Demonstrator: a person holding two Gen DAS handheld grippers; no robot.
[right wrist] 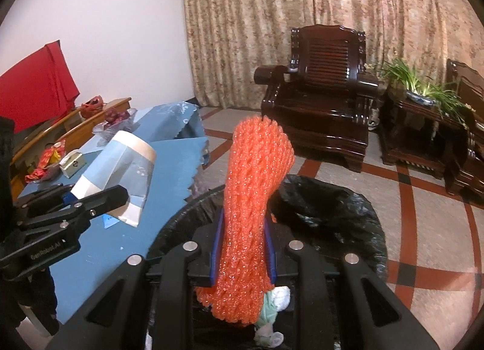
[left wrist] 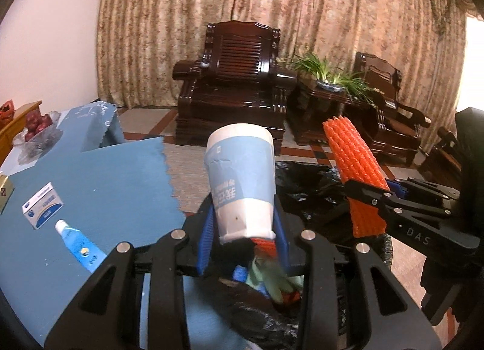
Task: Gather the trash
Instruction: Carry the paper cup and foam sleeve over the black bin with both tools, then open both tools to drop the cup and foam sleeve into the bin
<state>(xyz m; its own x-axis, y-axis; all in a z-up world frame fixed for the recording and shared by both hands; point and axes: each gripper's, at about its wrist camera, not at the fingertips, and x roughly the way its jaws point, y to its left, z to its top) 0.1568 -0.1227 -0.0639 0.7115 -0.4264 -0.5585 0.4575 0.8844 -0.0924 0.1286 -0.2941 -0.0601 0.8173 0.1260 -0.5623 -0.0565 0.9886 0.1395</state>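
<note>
My left gripper (left wrist: 243,229) is shut on a white and blue paper cup (left wrist: 242,177), which stands upside down between the blue pads above a bin lined with a black bag (left wrist: 305,192). My right gripper (right wrist: 243,247) is shut on an orange foam net sleeve (right wrist: 254,199), held upright over the same black-lined bin (right wrist: 329,208). In the left wrist view the right gripper (left wrist: 367,199) grips the orange sleeve (left wrist: 354,153) at the right. The right wrist view has the left gripper (right wrist: 99,199) with the cup (right wrist: 121,171) at the left. Crumpled wrappers (right wrist: 275,298) lie inside the bin.
A table with a blue cloth (left wrist: 99,186) stands left of the bin, bearing a small medicine box (left wrist: 44,205), a blue tube (left wrist: 80,244) and a bowl of red fruit (left wrist: 36,129). Dark wooden armchairs (left wrist: 233,84) and a potted plant (left wrist: 329,75) stand before the curtain.
</note>
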